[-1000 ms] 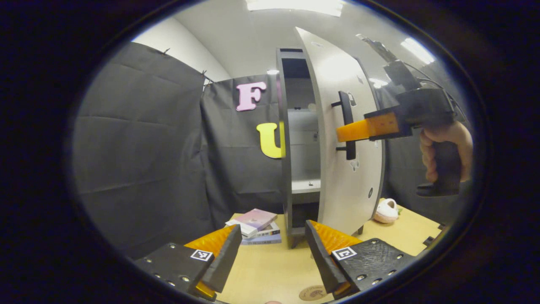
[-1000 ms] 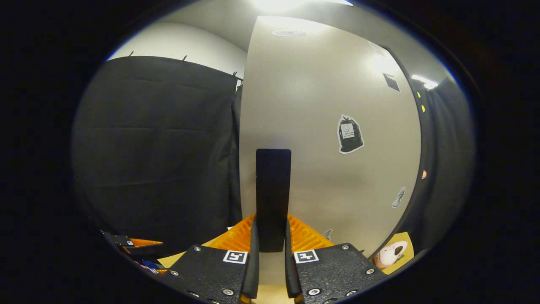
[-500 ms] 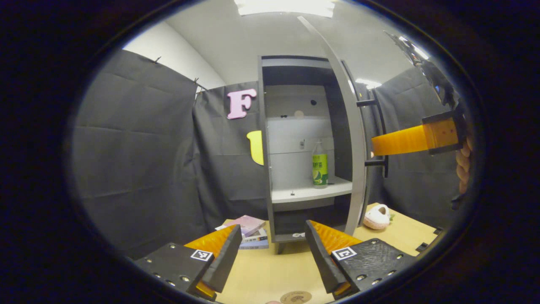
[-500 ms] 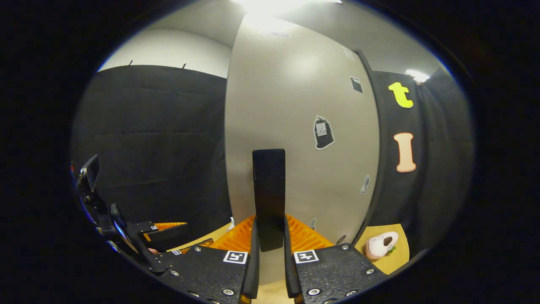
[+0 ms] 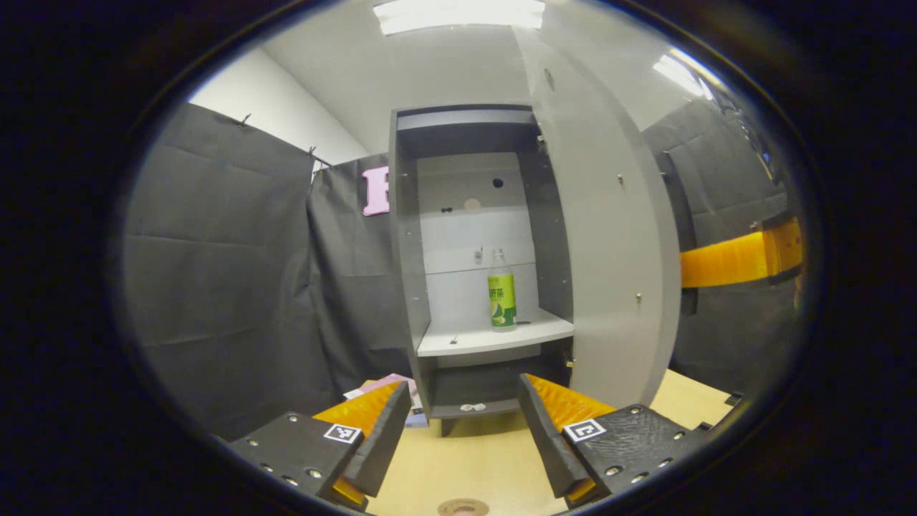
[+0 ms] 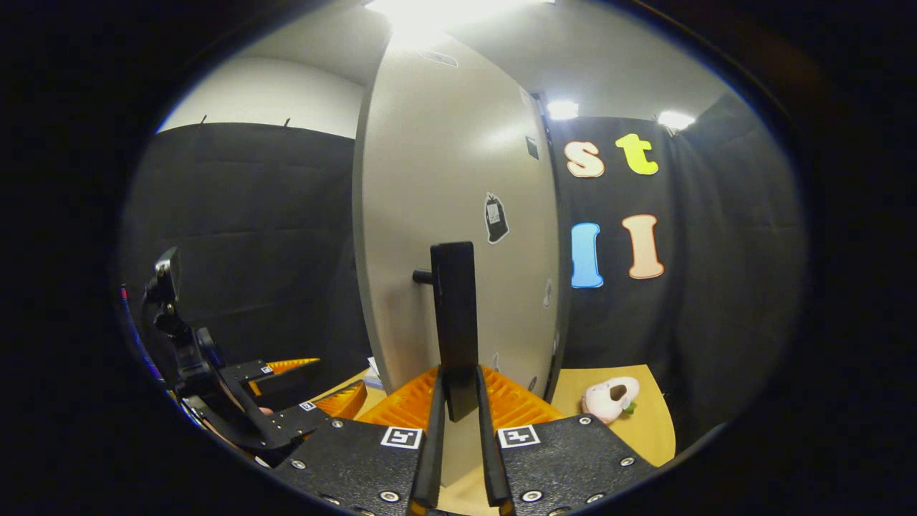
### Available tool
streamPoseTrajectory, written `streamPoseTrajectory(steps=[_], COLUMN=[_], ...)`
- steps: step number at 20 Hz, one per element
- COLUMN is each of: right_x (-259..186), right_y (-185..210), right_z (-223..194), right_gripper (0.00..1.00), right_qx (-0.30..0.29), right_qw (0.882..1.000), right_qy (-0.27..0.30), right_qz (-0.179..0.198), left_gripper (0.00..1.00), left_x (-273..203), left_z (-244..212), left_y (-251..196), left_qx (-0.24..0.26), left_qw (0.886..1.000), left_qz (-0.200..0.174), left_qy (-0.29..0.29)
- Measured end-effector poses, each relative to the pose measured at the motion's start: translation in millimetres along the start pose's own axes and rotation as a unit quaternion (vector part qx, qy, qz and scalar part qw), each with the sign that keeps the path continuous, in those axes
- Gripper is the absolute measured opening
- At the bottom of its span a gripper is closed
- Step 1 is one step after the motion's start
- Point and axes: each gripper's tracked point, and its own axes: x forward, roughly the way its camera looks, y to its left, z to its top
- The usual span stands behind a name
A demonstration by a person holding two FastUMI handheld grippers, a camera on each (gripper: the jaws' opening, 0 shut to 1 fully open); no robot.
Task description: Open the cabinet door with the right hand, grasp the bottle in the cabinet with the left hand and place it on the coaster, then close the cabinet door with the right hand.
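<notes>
Left gripper (image 5: 458, 437) hangs open at six o'clock over the table (image 5: 473, 466). Bottle (image 5: 502, 299) stands on the cabinet (image 5: 408, 287) shelf, centre. Door (image 5: 609, 236) open at two o'clock; right gripper (image 6: 458, 459) clamps its handle (image 6: 453, 322).

The cabinet door (image 5: 609, 236) stands swung wide on the right, so the cabinet (image 5: 405, 287) mouth is open straight ahead of the left hand-held gripper (image 5: 462, 419), whose fingers are spread apart above bare bench (image 5: 473, 466). On the shelf (image 5: 494, 337) the bottle (image 5: 502, 301) stands right of middle, with free shelf to its left. The right hand-held gripper (image 6: 458, 423) is clamped on the door handle (image 6: 453, 322), behind the door.
</notes>
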Motion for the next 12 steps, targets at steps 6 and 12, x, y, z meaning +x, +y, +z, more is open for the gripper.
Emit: streamPoseTrajectory(steps=[6, 12], right_x=[-12, -20], right_y=[-36, -47], right_z=[7, 12], right_gripper=[0.24, 0.18], right_qx=[0.013, 0.056], right_qw=[0.998, 0.992], right_qy=[-0.017, -0.041], right_qz=[-0.066, -0.104], left_gripper=[0.91, 0.87], left_x=[31, 97], left_z=[15, 30], left_y=[-20, -46], left_qx=[0.011, 0.018], left_qw=[1.000, 0.999], left_qz=[0.002, -0.020], left_qy=[-0.004, -0.026])
